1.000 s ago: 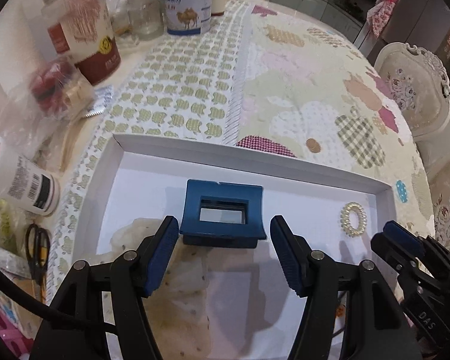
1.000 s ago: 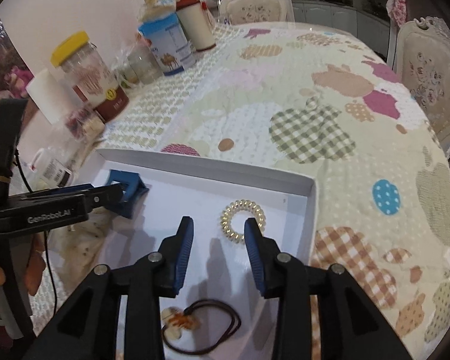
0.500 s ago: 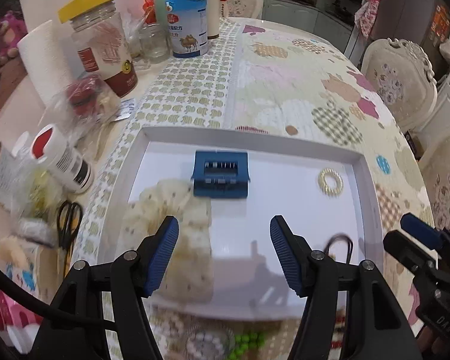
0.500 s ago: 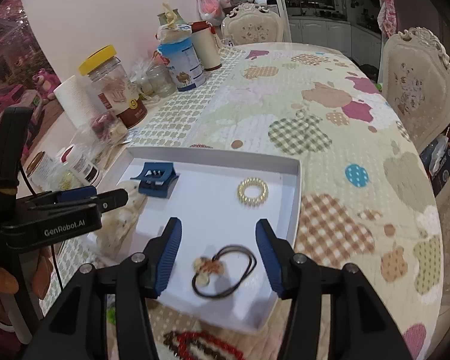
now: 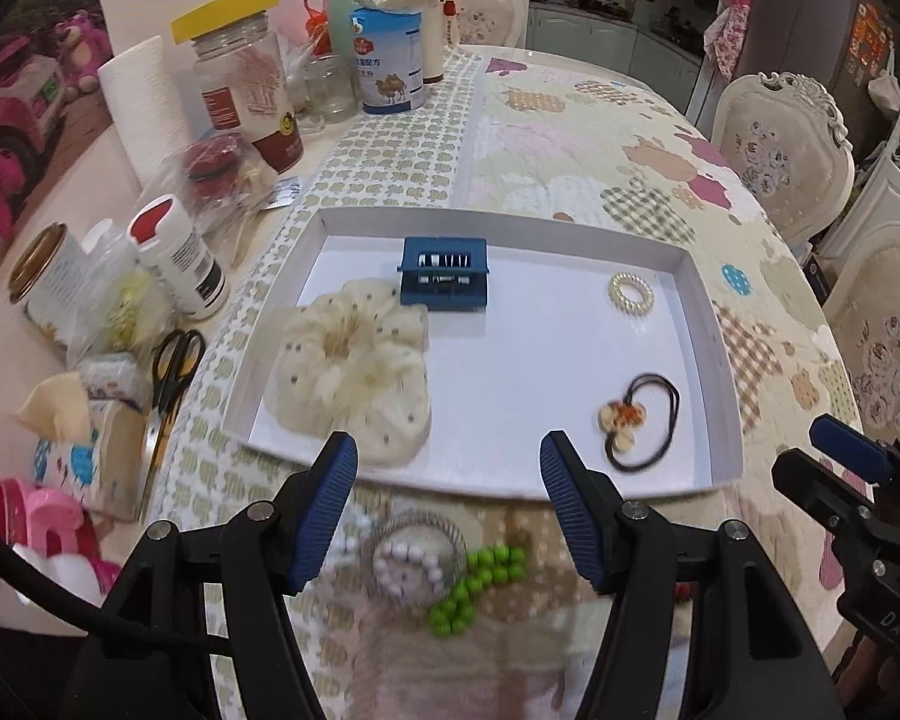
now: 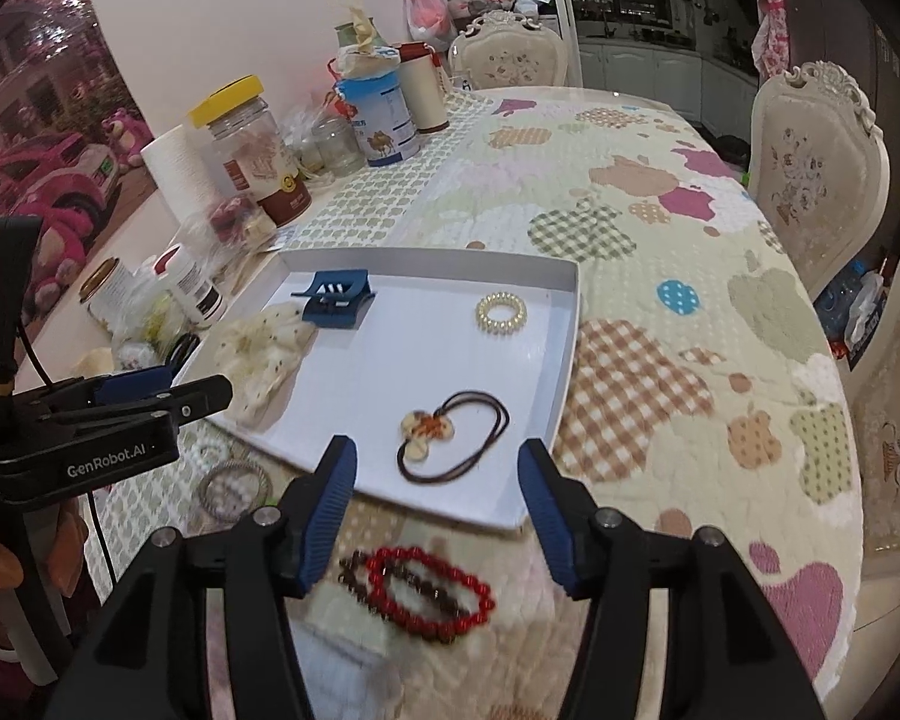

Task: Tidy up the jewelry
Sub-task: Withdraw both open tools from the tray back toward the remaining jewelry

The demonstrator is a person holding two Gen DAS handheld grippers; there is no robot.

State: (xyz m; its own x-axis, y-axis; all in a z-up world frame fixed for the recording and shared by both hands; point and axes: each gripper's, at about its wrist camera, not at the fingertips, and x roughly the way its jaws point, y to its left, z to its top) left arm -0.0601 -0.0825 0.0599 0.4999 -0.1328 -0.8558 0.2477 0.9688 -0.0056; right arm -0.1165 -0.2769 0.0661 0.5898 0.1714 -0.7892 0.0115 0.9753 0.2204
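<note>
A white tray [image 5: 498,221] [image 6: 561,360] holds a blue claw clip [image 5: 444,281] [image 6: 334,299], a cream scrunchie [image 5: 351,366] [image 6: 261,348], a pearl coil tie [image 5: 630,294] [image 6: 501,313] and a brown hair tie with a flower [image 5: 636,420] [image 6: 444,435]. In front of the tray lie a pearl bracelet [image 5: 411,558] [image 6: 234,487], green beads [image 5: 477,588] and a red bead bracelet [image 6: 426,594]. My left gripper [image 5: 447,504] is open and empty above the pearl bracelet. My right gripper [image 6: 438,510] is open and empty above the red bracelet.
Jars, a tin, bottles, a paper roll [image 5: 144,114] and scissors [image 5: 171,372] crowd the table's left side. Chairs [image 5: 786,150] stand at the right. The patterned cloth [image 6: 660,228] covers the table beyond the tray.
Both grippers have pulled back and up from the tray. The right gripper has opened wider. The bracelets in front of the tray have come into view.
</note>
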